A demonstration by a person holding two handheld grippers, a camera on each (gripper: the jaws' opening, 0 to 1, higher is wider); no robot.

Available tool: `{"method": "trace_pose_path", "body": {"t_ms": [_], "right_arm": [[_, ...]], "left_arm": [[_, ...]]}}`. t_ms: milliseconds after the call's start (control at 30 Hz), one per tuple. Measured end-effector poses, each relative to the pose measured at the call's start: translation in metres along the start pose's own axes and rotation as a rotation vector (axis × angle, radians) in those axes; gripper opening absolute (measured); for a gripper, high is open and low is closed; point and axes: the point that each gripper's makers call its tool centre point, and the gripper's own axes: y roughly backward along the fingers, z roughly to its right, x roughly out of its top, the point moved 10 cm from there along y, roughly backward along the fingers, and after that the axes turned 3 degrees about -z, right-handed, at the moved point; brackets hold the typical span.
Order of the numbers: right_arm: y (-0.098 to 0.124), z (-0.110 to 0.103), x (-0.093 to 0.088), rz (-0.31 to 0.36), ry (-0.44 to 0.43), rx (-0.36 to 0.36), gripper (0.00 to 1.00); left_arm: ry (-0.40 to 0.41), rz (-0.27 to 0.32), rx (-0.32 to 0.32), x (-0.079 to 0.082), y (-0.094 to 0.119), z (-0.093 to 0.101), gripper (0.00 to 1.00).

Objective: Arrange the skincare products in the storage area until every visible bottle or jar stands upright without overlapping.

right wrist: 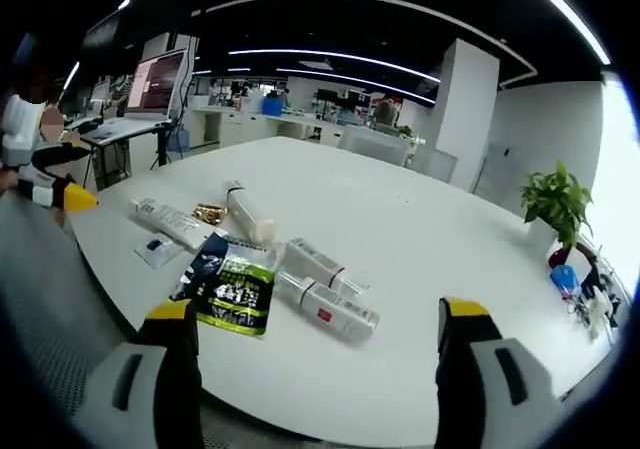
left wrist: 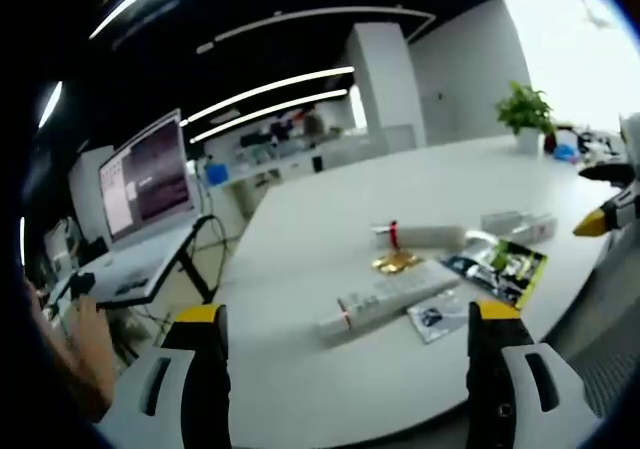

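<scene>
I hold both tools back from the white table [right wrist: 420,229], and nothing is between the jaws of either one: my left gripper [left wrist: 345,354] stands spread wide with the table edge showing in the gap, and my right gripper [right wrist: 315,354] is spread just as wide, empty. The skincare products lie in a loose cluster near the table's near edge, all on their sides as far as I can judge: a long white tube [left wrist: 385,297] with a red band near one end, a second white tube [left wrist: 420,235] beyond it, a small gold-coloured item [left wrist: 396,261] between them that I cannot identify, and two pale boxed or bottle-shaped pieces [right wrist: 325,304] lying side by side and touching. A dark green sachet [right wrist: 232,291] and a small flat packet [left wrist: 437,318] lie flat among them. The risk I see is crowding: the pieces lie so close that closing on one could nudge its neighbour toward the edge just beside it. The tubes are round and slim, so I expect them to roll or tip once stood on a narrow cap, and a flat sachet may not stand at all.
</scene>
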Motion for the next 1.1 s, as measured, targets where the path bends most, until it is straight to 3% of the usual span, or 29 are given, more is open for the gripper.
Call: {"method": "trace_pose_path", "body": {"t_ms": [1100], "right_arm": [[-0.0004,-0.0001,-0.0001,-0.011,0.005,-0.002,0.99]], "left_arm": [[-0.002,-0.01,-0.006,0.0009,-0.0003,0.0013,0.97]]}}
